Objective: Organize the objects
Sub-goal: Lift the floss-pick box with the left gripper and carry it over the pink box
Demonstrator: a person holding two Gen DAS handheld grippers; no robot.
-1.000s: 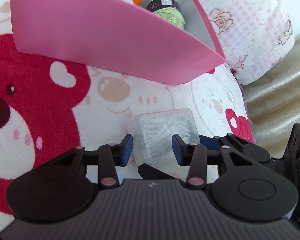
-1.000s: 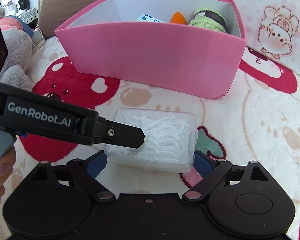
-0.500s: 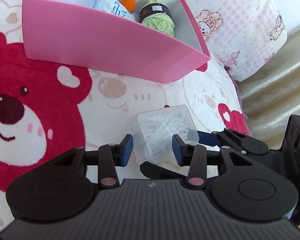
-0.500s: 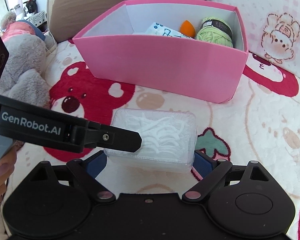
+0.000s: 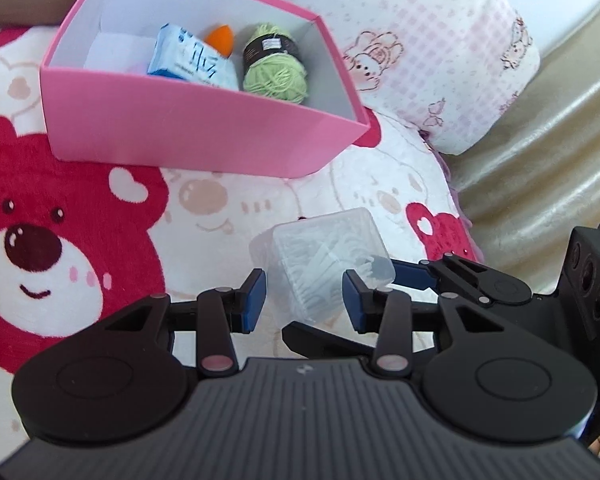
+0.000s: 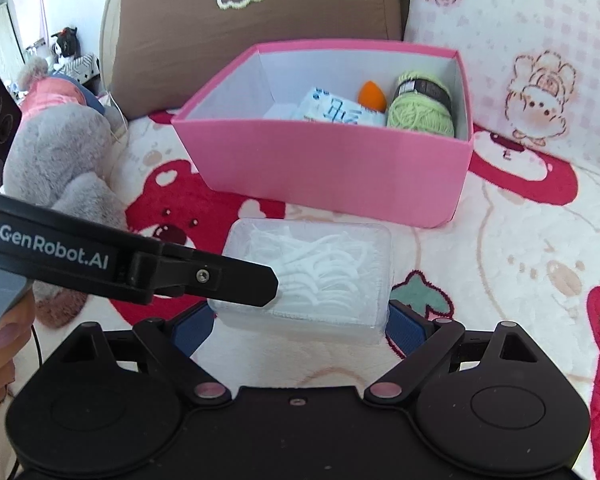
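Clamping the clear floss-pick box (image 6: 306,280) by its two short ends, the right gripper (image 6: 300,322) has its blue pads pressed against the sides, so the box rides level with its lid up, clear of the bear-print blanket (image 6: 500,264). The left gripper (image 5: 304,294) reaches in from nine o'clock in the right wrist view; its pads stand apart with nothing pinched, one finger laid over the box's near-left corner, probably to steady it. The box sits at twelve o'clock from the right jaws, just short of the pink box (image 6: 328,168), whose open top faces up to take it. Inside lie a tissue pack (image 6: 336,110), an orange sponge (image 6: 372,96) and green yarn (image 6: 420,110), filling the two o'clock side, so the eleven o'clock corner looks free.
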